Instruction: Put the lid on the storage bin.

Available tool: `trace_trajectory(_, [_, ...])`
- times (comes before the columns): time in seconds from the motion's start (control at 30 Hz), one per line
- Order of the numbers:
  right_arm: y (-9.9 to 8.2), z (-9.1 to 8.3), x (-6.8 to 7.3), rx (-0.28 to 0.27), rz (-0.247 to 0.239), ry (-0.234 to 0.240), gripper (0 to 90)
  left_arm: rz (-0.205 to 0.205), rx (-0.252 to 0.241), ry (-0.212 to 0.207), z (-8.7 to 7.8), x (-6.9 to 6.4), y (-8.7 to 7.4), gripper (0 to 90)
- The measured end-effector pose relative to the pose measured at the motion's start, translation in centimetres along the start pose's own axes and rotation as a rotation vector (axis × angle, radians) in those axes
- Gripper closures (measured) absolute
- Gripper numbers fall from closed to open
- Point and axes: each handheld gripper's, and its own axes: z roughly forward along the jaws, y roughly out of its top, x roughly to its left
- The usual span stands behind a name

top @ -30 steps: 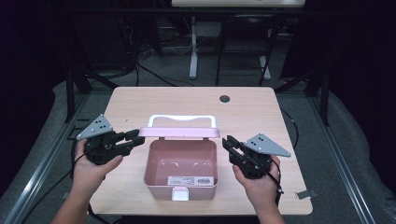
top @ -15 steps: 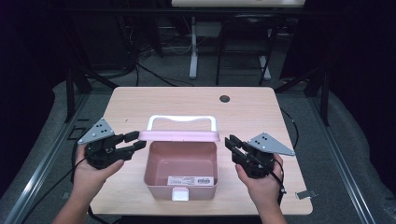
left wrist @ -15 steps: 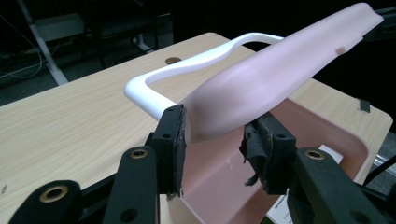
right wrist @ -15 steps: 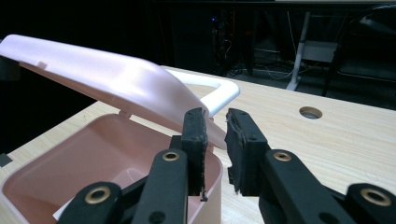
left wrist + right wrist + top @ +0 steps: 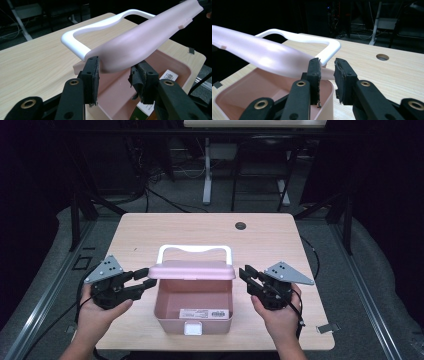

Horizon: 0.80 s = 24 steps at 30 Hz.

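Pink box open on the table, a gripper at each end of its raised lid.

The box sits near the table's near edge, its lid tipped up at the far side with the white handle beyond it. The left gripper is at the lid's left end; its jaws have just been opening and now stand spread around that end, with small gaps to the pads. The right gripper is at the lid's right end; its jaws have just been opening, and the lid's tip lies beside the left pad, not pinched.
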Motion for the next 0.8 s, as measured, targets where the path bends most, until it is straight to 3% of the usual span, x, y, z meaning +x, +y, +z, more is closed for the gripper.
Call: trace_trajectory(0.8, [-0.2, 0.3, -0.4, 0.01, 0.022, 0.015, 73.2, -0.003, 0.017, -0.017, -0.3, -0.8, -2.5, 60.1])
